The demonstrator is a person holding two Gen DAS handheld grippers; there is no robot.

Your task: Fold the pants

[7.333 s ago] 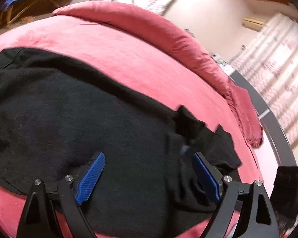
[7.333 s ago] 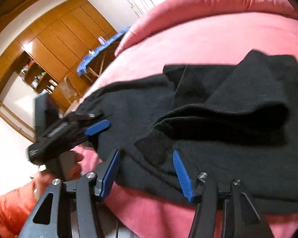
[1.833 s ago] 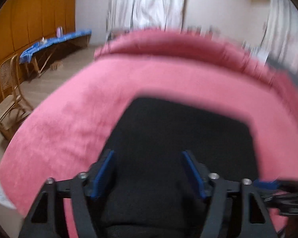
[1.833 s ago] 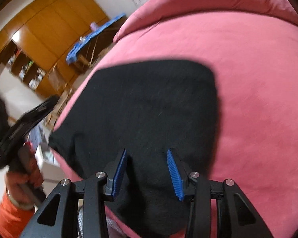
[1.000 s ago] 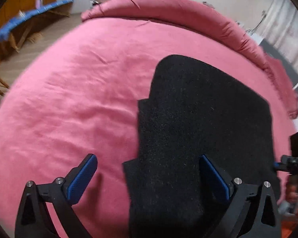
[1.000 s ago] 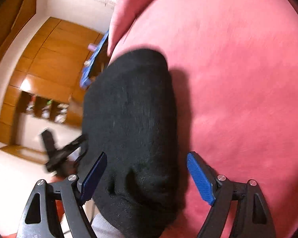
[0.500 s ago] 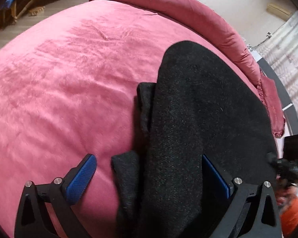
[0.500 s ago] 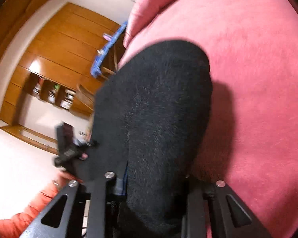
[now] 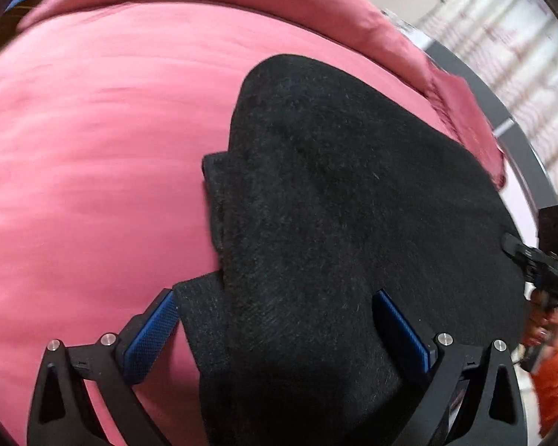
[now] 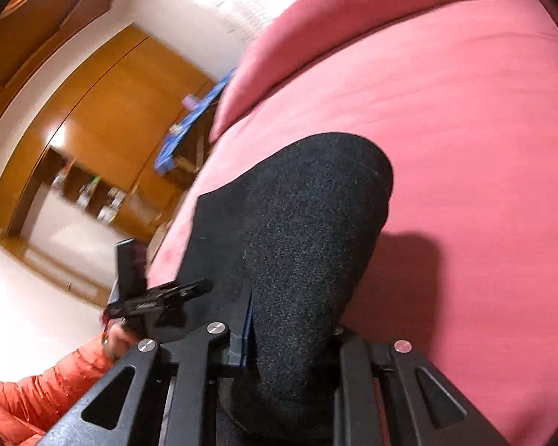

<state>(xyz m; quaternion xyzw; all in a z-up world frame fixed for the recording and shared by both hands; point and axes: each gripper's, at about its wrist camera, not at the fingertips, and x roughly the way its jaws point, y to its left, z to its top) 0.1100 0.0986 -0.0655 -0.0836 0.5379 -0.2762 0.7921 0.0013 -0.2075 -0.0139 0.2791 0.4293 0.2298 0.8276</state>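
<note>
Two grippers work the black pants [image 9: 334, 204], folded thick on the pink bed [image 9: 93, 130]; right gripper [image 10: 290, 338] has just clenched its near edge at six o'clock; left gripper [image 9: 275, 330] straddles it, released; soft, floppy, best pinched at corners.

Illumination is warm indoor light, adequate in both views. The pink bedspread [image 9: 93, 119] reads evenly lit but smeared with horizontal motion streaks left of the left gripper [image 9: 279, 330]. The black pants [image 9: 334, 204] absorb light; knit texture stays sharp just ahead of the pads, folds barely separable. Curtains [image 9: 517, 37] far right of that claw are blurred and pale. In the right wrist view a hard shadow [image 10: 401, 278] falls on the bedspread right of the right gripper [image 10: 290, 334]. A glare patch sits on the wooden cabinets [image 10: 93, 119], far left, which are motion-blurred. Fisheye bending curves all edges; corners vignette to black.
</note>
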